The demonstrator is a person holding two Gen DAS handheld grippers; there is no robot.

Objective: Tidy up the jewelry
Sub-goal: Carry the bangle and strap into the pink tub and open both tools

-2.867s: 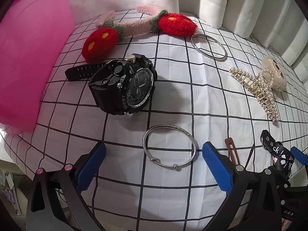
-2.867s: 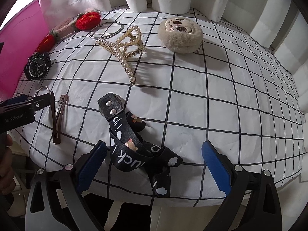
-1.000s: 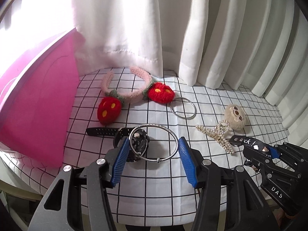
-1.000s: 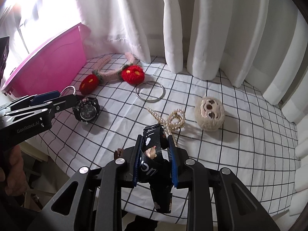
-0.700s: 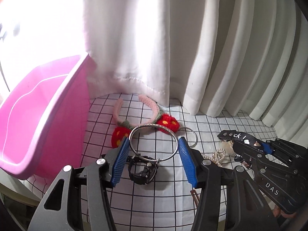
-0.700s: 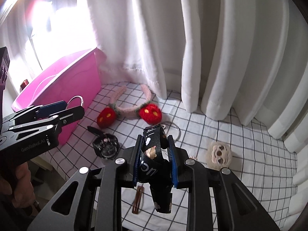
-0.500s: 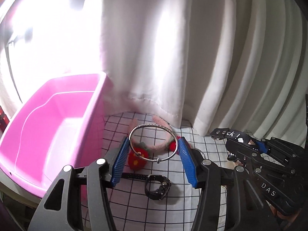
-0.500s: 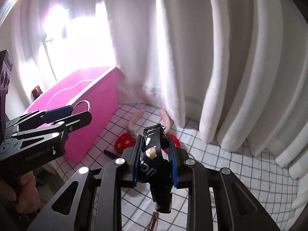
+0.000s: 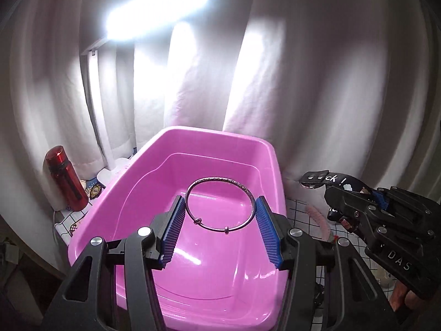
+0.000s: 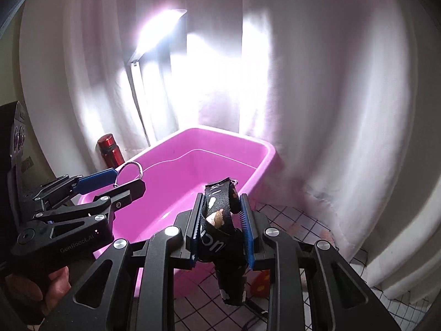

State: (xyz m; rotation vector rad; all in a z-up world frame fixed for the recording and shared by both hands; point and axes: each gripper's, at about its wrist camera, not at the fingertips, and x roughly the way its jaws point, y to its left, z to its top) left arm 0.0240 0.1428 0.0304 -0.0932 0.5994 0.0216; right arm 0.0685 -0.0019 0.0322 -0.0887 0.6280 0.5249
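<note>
Jaws pinch bangle [image 9: 219,203] flat, crosswise.

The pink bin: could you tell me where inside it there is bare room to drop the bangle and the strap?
The pink bin shows a bare floor from wall to wall; nothing lies in it. The left gripper holds the silver bangle above its middle. The right gripper, clamping the black strap, sits at the bin's right rim; crowding is only between the two grippers.

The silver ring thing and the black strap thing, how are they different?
The silver bangle is a stiff, thin metal hoop; the black strap is soft printed fabric, folded over. The bangle spans the left gripper; the strap is squeezed in the right gripper. Both are carried near the pink tub.
</note>
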